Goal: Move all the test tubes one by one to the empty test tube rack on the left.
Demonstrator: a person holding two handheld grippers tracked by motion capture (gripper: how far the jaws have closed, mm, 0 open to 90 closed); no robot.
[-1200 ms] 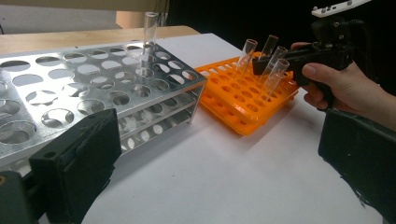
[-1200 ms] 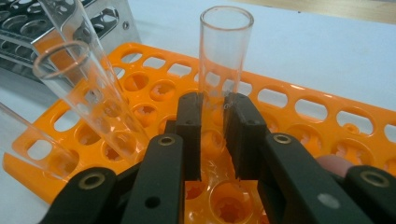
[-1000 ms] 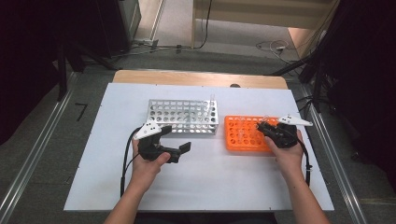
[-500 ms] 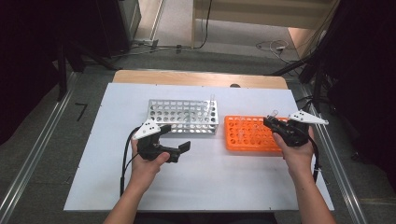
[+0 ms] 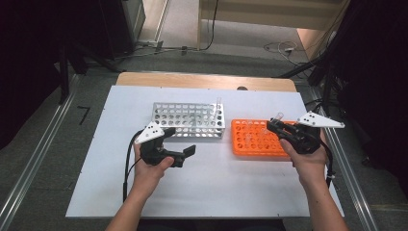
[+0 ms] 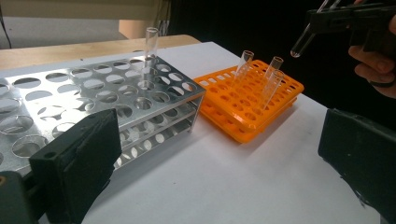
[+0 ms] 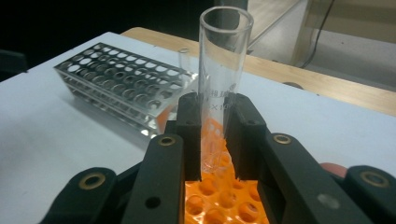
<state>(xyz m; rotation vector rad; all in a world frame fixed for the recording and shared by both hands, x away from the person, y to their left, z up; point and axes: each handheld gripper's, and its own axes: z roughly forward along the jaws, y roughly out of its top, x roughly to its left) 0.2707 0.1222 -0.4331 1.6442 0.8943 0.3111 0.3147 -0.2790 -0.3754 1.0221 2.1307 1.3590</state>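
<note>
Matte black pads (image 7: 189,135) press both sides of a clear glass test tube (image 7: 223,70), round-mouthed with faint printing on its wall: the right gripper (image 7: 212,140) is clamped on it. In the left gripper view that tube (image 6: 306,39) hangs tilted in the air, its rounded bottom clear of the orange plastic rack (image 6: 247,100), a flat grid of round holes where three more glass tubes lean. From above, the right gripper (image 5: 278,126) sits over the orange rack's (image 5: 250,139) right edge. The left gripper (image 5: 183,153) rests on the smooth white tabletop (image 5: 216,187), its blocky rubber-faced jaws spread wide on nothing, just before the shiny perforated metal rack (image 5: 188,119), where one tube (image 6: 150,44) stands upright at a far corner.
</note>
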